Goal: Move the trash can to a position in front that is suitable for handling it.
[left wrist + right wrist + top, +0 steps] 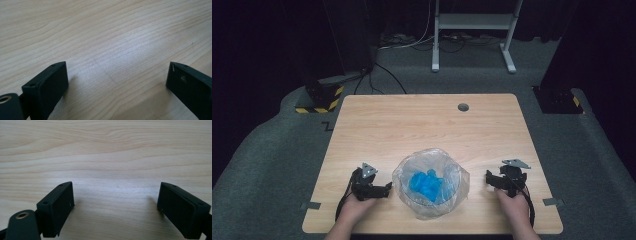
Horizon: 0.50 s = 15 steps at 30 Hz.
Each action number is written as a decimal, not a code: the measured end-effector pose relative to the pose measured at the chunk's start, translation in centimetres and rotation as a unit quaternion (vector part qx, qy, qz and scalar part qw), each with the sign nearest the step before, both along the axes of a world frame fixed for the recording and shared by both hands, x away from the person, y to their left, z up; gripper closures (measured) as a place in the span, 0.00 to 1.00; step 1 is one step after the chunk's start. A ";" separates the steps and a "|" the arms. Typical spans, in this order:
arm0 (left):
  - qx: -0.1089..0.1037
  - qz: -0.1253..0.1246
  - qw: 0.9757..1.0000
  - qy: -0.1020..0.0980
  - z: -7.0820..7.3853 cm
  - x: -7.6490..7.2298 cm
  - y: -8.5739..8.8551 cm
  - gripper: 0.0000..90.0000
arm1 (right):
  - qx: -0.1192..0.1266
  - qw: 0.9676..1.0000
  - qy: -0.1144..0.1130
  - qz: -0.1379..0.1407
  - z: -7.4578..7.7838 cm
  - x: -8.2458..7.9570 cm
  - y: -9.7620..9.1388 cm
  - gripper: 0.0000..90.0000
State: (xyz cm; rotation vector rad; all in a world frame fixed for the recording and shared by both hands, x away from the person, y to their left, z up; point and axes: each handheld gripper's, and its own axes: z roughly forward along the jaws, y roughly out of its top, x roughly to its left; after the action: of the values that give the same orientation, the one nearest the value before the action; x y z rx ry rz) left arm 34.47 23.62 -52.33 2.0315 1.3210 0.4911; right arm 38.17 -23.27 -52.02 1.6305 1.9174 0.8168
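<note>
A round container lined with a clear plastic bag point(430, 182) sits at the front middle of the wooden table point(422, 125); crumpled blue material point(426, 185) lies inside it. My left gripper point(384, 189) rests on the table just left of the bag, held by a hand. My right gripper point(490, 179) rests on the table to the bag's right. In the left gripper view the left gripper point(117, 75) has its jaws wide apart over bare wood. The right gripper point(116, 195) looks the same in its own view, open with nothing between the jaws.
A round cable hole point(463, 107) lies near the table's far edge. Beyond the table stands a white metal frame point(472, 30) on grey carpet, with cables on the floor. Yellow-and-black striped bases point(319, 102) stand at the far left and right.
</note>
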 end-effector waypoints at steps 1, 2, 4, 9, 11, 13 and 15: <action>-0.008 0.002 1.000 -0.001 0.2 0.0 0.2 0.07 | -0.001 1.000 -0.006 0.010 0.2 -0.1 0.1 0.15; -0.015 0.004 1.000 -0.007 0.6 -0.1 0.3 0.07 | -0.004 1.000 -0.016 0.015 0.4 -0.2 0.2 0.15; -0.030 0.004 0.999 -0.026 1.5 -0.2 0.4 0.07 | -0.003 0.999 -0.032 0.015 1.0 -0.5 0.5 0.15; -0.054 0.011 0.996 -0.069 3.6 -0.7 0.4 0.08 | 0.012 0.997 -0.074 0.030 2.8 -1.7 1.5 0.15; -0.063 0.015 0.995 -0.082 4.3 -1.0 0.4 0.08 | 0.018 0.995 -0.087 0.039 3.6 -2.5 2.0 0.15; -0.074 0.014 0.993 -0.089 5.0 -1.2 0.3 0.09 | 0.024 0.994 -0.101 0.047 4.3 -3.2 2.5 0.15; -0.078 0.014 0.992 -0.100 5.6 -1.5 0.2 0.09 | 0.028 0.991 -0.121 0.057 5.4 -4.1 3.1 0.14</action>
State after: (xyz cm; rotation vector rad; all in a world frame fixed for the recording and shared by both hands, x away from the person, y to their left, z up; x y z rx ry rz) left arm 32.99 23.78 -46.69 1.7889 1.2280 0.5715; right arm 34.08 -20.14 -46.65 1.3909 1.8410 1.0706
